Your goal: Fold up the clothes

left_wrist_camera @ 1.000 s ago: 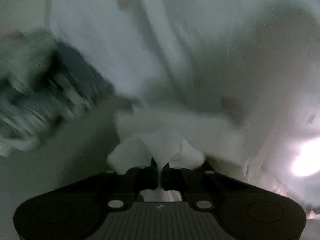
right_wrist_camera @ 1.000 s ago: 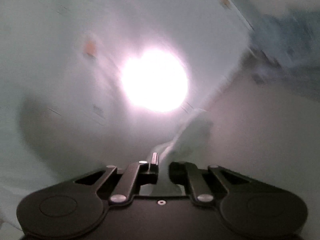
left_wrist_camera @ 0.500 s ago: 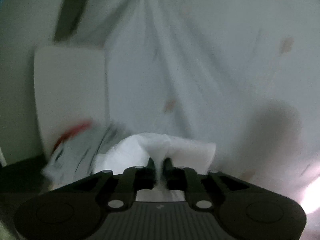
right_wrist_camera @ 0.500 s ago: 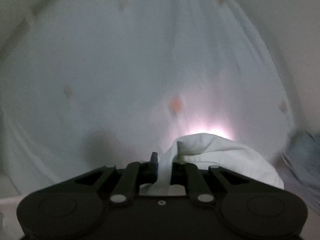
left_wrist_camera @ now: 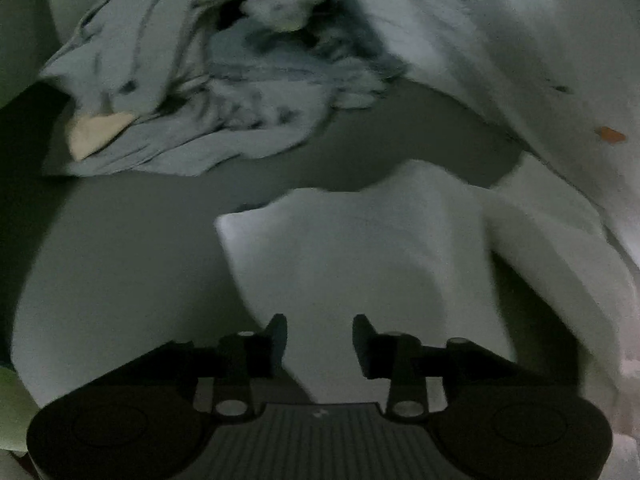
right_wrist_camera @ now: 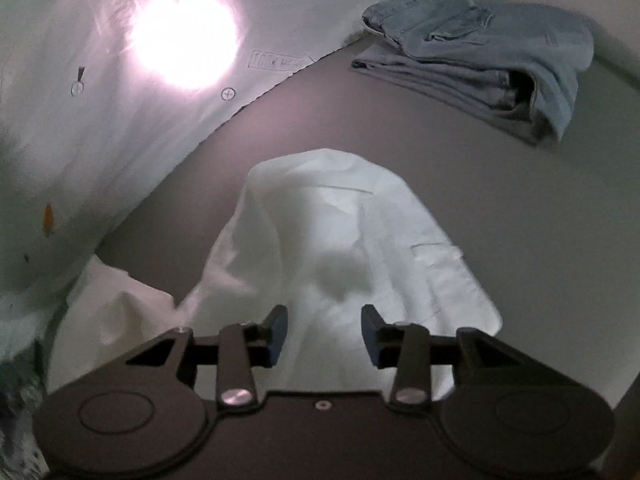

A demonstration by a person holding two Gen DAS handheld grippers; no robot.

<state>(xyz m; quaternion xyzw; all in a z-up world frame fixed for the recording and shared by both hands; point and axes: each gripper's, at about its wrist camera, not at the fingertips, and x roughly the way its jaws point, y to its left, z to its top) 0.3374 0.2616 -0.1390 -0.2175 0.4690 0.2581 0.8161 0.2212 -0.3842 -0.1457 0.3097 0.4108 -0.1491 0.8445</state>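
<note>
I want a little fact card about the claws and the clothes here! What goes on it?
left claw: open, holding nothing, over the white shirt
right claw: open, holding nothing, over the same white shirt
white shirt: lying loose on the grey table, has small carrot prints
jeans: folded, far right on the table
crumpled bluish cloth: heaped beyond the left claw

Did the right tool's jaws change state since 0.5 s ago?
Yes. The right tool was pinched on the white shirt; now its jaws stand apart, and the shirt lies loose on the gray table.
</note>
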